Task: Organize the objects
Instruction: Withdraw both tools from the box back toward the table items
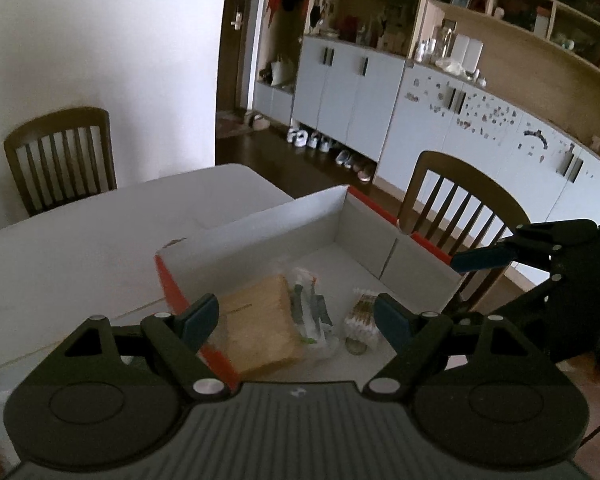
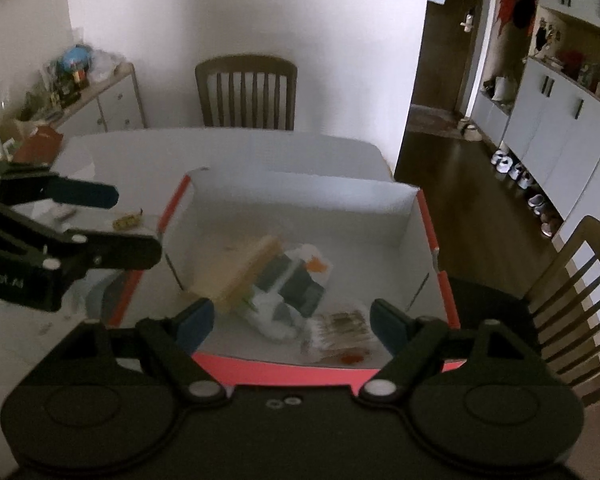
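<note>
Progress: box [image 2: 404, 216] at table's [image 1: 100, 232] right edge holds tan block [image 2: 240, 276], plastic packet [image 2: 288, 296], swab bundle [image 2: 340, 328] | left gripper [image 1: 296, 320] released, empty | right gripper [image 2: 292, 320] released, empty | left: small yellow item [image 2: 128, 221] lies on table beside box.

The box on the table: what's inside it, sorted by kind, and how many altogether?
Inside the box:
Tan flat block: 1
Clear plastic packet with grey and orange contents: 1
Bundle of cotton swabs: 1
Small round item beside the swabs, too blurred to name: 1
Total: 4
</note>
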The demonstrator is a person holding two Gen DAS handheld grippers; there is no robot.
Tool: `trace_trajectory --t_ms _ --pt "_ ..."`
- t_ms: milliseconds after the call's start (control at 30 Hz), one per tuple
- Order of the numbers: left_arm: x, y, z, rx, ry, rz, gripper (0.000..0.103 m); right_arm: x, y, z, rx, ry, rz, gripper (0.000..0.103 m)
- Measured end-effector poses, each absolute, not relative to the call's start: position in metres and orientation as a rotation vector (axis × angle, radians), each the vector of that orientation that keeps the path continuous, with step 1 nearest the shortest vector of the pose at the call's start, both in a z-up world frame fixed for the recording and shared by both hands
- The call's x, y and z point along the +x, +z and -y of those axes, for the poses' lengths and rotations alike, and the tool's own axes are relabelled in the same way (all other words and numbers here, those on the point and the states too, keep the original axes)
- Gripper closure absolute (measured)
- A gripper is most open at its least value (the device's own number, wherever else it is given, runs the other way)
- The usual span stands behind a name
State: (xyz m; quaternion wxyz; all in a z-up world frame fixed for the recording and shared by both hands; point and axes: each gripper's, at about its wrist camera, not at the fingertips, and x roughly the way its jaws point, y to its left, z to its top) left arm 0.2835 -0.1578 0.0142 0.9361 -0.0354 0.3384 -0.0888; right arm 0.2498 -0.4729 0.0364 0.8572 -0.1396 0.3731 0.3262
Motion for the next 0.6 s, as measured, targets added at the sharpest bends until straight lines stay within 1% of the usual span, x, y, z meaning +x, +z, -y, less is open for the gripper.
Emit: trace_trajectory --t_ms 167,233,300,367,433,500,567,600 --pt "0.258 0.022 0.139 -0.067 -0.179 -0.665 0.018 0.227 0.046 0.459 -0.265 0.677 -0.748 0.013" --pt "0.246 0.023 0.128 -0.07 -0.18 -0.666 0.018 0.217 0.048 0.452 -0.257 0.676 -0.74 0.009" --pt "0.235 0.021 0.118 -0.076 -0.183 -0.671 0.015 0.207 0.047 0.444 -0.248 0.678 -0.737 0.009" --pt "0.222 0.019 0.106 -0.085 -0.178 -0.672 0.006 0.196 0.045 0.435 -0.235 0.683 -0.744 0.009" --pt "0.21 0.017 0.093 -0.097 -0.169 -0.669 0.006 0.186 0.042 0.426 -0.229 0.684 -0.747 0.004" --pt "0.2 0.015 0.081 -0.118 -0.164 -0.674 0.006 0.175 0.041 0.416 -0.226 0.68 -0.745 0.002" --pt "0.187 0.011 0.066 -0.144 -0.161 -0.671 0.0 0.165 0.039 0.406 -0.219 0.68 -0.75 0.002" --pt "0.182 0.009 0.059 -0.154 -0.161 -0.666 0.0 0.16 0.037 0.401 -0.215 0.68 -0.755 0.002"
